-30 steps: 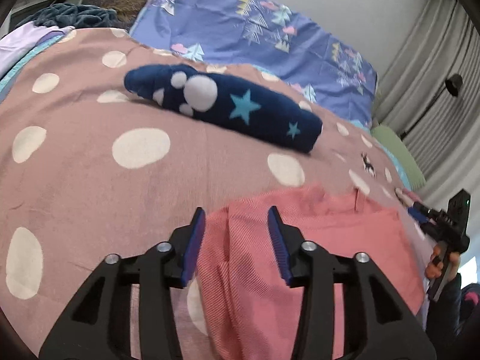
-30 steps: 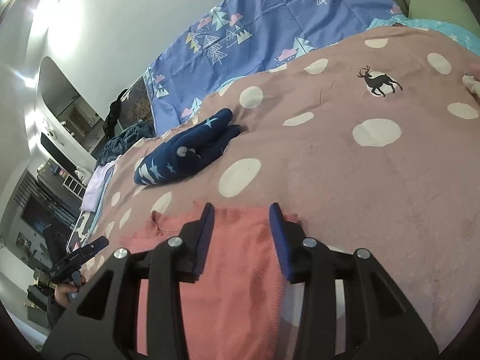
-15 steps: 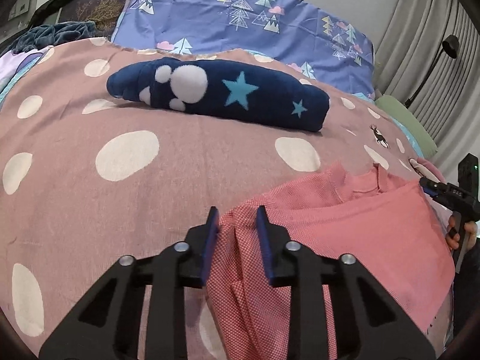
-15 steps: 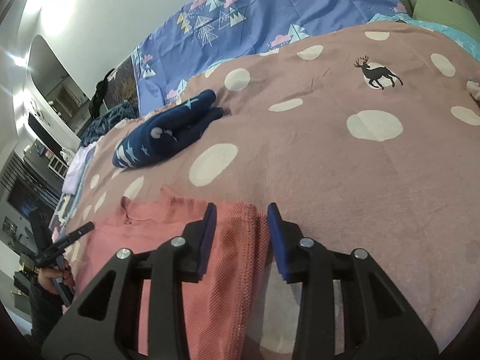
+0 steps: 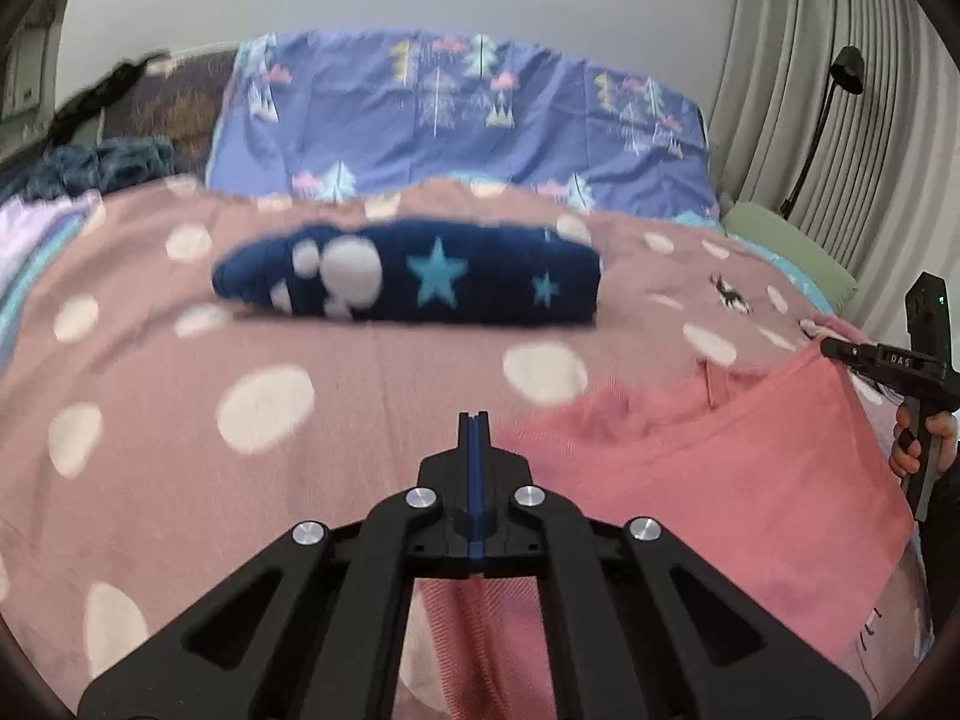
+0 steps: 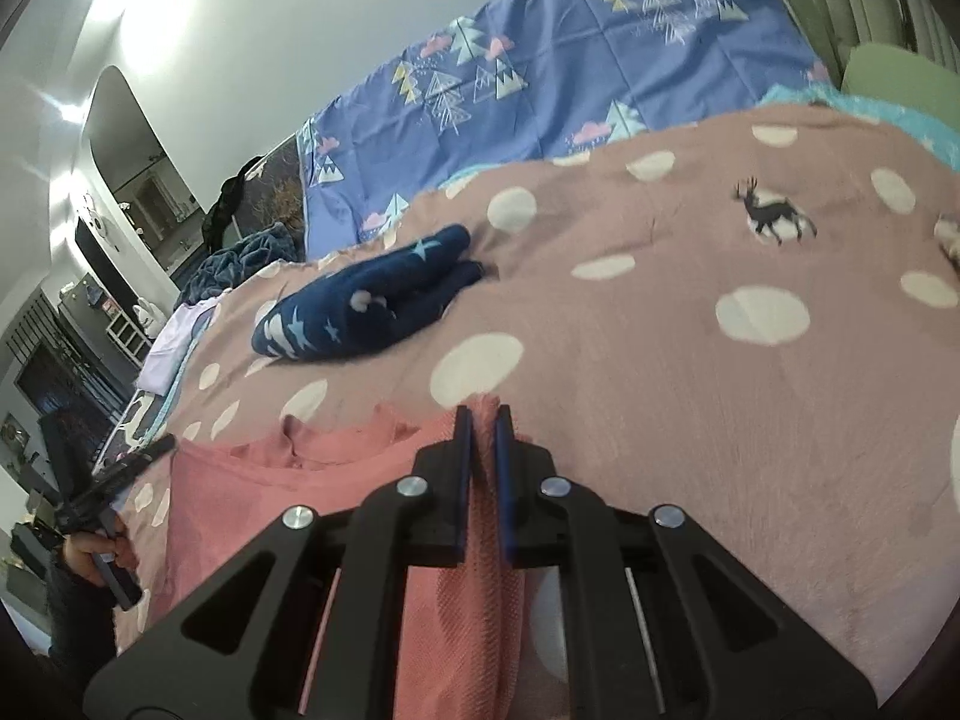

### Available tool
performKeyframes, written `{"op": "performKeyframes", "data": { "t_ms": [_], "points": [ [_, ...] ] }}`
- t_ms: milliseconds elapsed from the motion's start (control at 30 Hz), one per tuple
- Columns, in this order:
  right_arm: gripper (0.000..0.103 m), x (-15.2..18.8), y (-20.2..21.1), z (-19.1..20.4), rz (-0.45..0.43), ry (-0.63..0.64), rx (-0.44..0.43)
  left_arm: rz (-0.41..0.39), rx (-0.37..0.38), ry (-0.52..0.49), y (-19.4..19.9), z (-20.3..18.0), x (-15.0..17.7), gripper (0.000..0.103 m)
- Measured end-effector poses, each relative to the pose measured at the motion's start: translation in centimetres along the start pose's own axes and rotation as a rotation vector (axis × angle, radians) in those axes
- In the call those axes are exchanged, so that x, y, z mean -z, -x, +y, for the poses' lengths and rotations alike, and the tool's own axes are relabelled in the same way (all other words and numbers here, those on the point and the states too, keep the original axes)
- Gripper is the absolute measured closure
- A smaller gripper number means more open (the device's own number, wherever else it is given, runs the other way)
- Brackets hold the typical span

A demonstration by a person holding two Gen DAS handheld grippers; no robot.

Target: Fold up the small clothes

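Both grippers are pinching the pink garment (image 5: 720, 480), which lies on the bed just in front of the folded navy star piece (image 5: 414, 279): left gripper (image 5: 474, 426) pressed tight, right gripper (image 6: 483, 420) clamping bunched cloth. Lift evenly, keep the edge taut, fold away from the navy piece.

My grippers' pads: blue, frames black. Garment (image 5: 720, 480): salmon pink. Blanket (image 5: 150, 450): dusty pink, cream dots, one black deer. Folded bundle (image 5: 420, 282): navy, turquoise stars, white spots. Sheet (image 5: 456, 114): periwinkle, tree print.
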State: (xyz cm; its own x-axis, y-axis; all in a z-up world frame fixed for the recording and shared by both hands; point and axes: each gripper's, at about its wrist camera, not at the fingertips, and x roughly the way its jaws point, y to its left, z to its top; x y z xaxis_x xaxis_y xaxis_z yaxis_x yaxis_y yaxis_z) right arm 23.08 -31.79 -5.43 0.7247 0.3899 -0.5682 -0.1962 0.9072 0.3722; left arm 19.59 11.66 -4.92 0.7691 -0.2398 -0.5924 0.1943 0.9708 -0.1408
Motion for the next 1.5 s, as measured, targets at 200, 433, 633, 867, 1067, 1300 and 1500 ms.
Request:
{"op": "performKeyframes", "data": {
  "t_ms": [200, 433, 633, 867, 1067, 1300, 1500],
  "points": [
    [0.096, 0.0, -0.8, -0.3, 0.026, 0.006, 0.017, 0.026, 0.022, -0.004, -0.5, 0.3, -0.7, 0.103],
    [0.09, 0.8, -1.6, -3.4, 0.08, -0.122, -0.022, 0.172, 0.033, 0.034, -4.3, 1.1, 2.7, 0.066],
    [0.079, 1.2, -1.4, -3.3, 0.095, -0.076, -0.041, 0.196, 0.015, -0.022, -5.3, 0.4, 4.3, 0.058],
    [0.095, 1.2, -2.2, -1.4, 0.092, -0.001, -0.028, 0.154, 0.03, -0.075, -4.7, -0.7, 4.0, 0.072],
    [0.095, 1.0, 0.1, 0.6, -0.016, 0.067, -0.026, 0.11, 0.028, -0.054, -3.8, -0.2, 3.4, 0.1],
    [0.097, 0.1, 2.6, 1.8, -0.107, 0.086, -0.056, 0.027, 0.123, 0.018, -1.2, 0.1, 2.1, 0.102],
    [0.101, -3.1, 0.3, 1.9, -0.092, 0.072, -0.046, -0.055, 0.073, -0.02, 0.8, 0.2, -1.5, 0.102]
  ]
}}
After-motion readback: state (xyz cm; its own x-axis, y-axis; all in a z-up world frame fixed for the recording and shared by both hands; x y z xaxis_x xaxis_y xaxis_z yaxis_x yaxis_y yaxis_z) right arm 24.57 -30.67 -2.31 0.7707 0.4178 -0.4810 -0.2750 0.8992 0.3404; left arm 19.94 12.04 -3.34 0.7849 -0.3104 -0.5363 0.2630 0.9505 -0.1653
